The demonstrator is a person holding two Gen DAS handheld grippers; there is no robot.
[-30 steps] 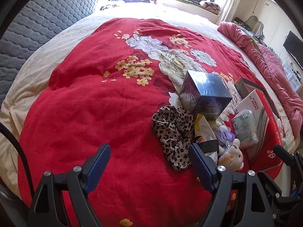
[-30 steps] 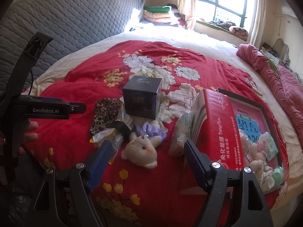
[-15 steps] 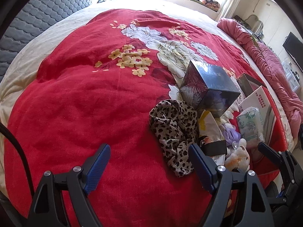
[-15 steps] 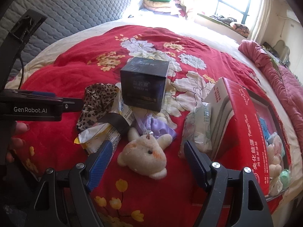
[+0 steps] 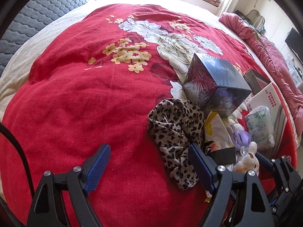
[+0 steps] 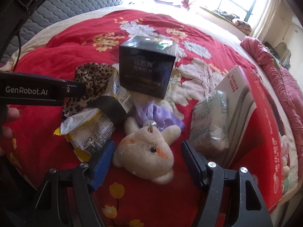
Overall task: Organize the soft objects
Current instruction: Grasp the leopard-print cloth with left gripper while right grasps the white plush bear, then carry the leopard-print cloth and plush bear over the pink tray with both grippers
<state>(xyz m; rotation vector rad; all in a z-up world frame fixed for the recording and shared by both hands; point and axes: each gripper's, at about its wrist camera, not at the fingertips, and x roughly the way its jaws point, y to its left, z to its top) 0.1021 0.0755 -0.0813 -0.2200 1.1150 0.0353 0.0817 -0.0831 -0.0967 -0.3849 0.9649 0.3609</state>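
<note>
- Jaws: right gripper has just been closing, straddling the plush bear, pads not yet pressing; left gripper spread wide over bare red quilt, holding nothing.
- Grip: you should pinch the bear's head squarely — avoid the snack packet beside it.
- Containers: red box lies open, seemingly holding small soft items; black box closed.

bear: fuzzy plush | box: glossy (mirror-like) | scarf: thin cloth
</note>
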